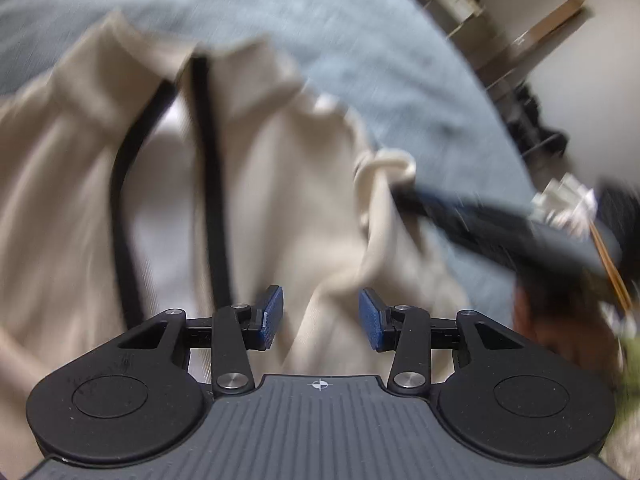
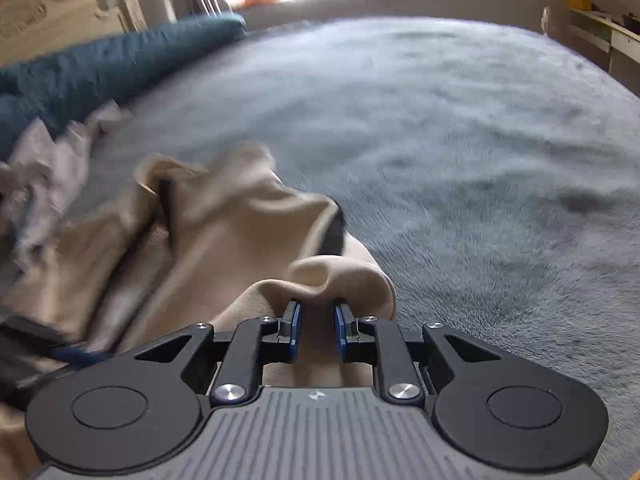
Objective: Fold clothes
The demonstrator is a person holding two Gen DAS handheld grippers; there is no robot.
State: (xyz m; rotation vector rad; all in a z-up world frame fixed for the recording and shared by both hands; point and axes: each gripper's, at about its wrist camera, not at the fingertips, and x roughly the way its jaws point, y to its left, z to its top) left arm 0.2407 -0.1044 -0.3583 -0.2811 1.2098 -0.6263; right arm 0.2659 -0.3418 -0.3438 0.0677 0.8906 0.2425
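A beige zip-up jacket (image 1: 280, 168) with a black zipper (image 1: 208, 168) lies spread on a blue-grey plush cover (image 1: 360, 40). My left gripper (image 1: 320, 316) hovers over the jacket's lower part, open, its blue pads wide apart and pressing on nothing. In the left wrist view my right gripper (image 1: 404, 192) is a dark blur at the jacket's right edge, at a bunched pale fold. In the right wrist view the right gripper (image 2: 317, 308) is nearly closed, and a fold of the jacket (image 2: 224, 232) fills the narrow gap between its pads and bulges beyond the tips.
The plush cover (image 2: 460, 160) stretches far ahead and to the right. A teal rolled blanket (image 2: 100, 64) and a crumpled pale cloth (image 2: 48, 160) lie at the left. Shelving (image 1: 540, 40) stands beyond the bed edge. A hand (image 1: 560, 320) shows at the right.
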